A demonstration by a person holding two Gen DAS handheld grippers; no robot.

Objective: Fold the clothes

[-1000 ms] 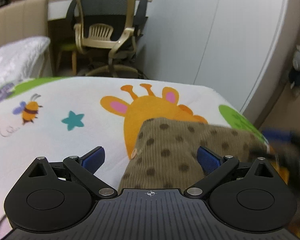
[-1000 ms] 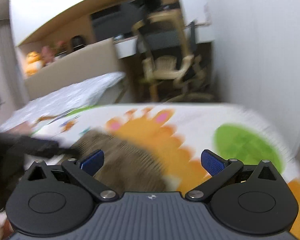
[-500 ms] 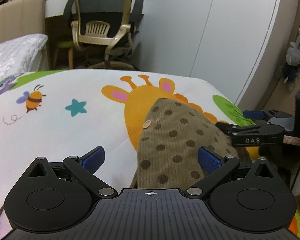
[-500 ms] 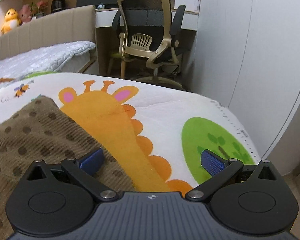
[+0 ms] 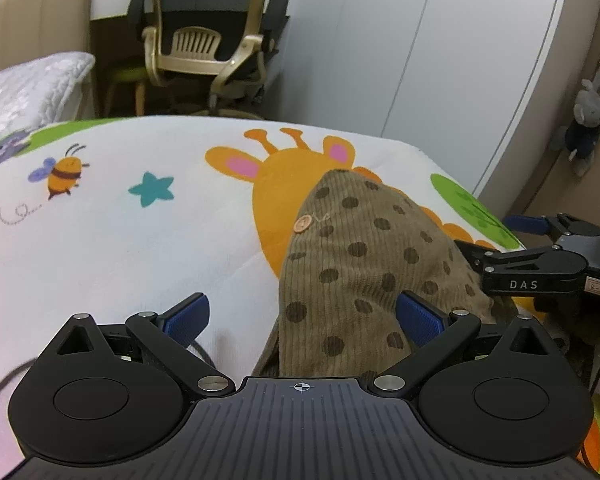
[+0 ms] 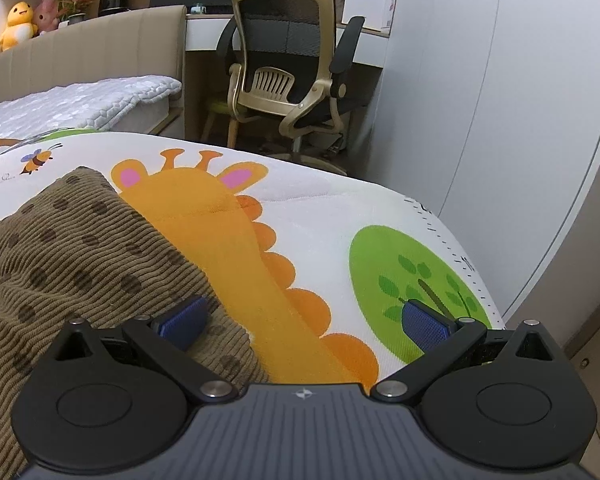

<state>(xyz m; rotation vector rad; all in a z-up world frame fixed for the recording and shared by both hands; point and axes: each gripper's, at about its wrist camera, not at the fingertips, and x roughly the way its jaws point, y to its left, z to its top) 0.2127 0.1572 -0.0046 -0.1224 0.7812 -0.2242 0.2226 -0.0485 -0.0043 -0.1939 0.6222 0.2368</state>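
Note:
A brown corduroy garment (image 5: 356,264) with dark dots and a pale button (image 5: 302,224) lies bunched on a white cartoon-print sheet (image 5: 132,240). My left gripper (image 5: 306,318) is open above the garment's near edge; its right finger sits over the cloth, its left finger over bare sheet. In the right wrist view the same garment (image 6: 72,248) fills the lower left. My right gripper (image 6: 304,322) is open, its left finger resting on the cloth's edge and its right finger over a green tree print. The right gripper (image 5: 540,256) also shows in the left wrist view, at the garment's right side.
A gold-framed office chair (image 6: 288,68) and desk stand beyond the sheet's far edge. White wardrobe doors (image 5: 440,48) line the right. A bed with a quilted grey cover (image 6: 72,100) and a beige headboard lies at the left. A grey plush toy (image 5: 586,124) hangs on the right wall.
The right gripper swung in fast from a blurred pose and settled at the garment's right edge. The garment's far corner shifted into a peak. Both cameras edged closer.

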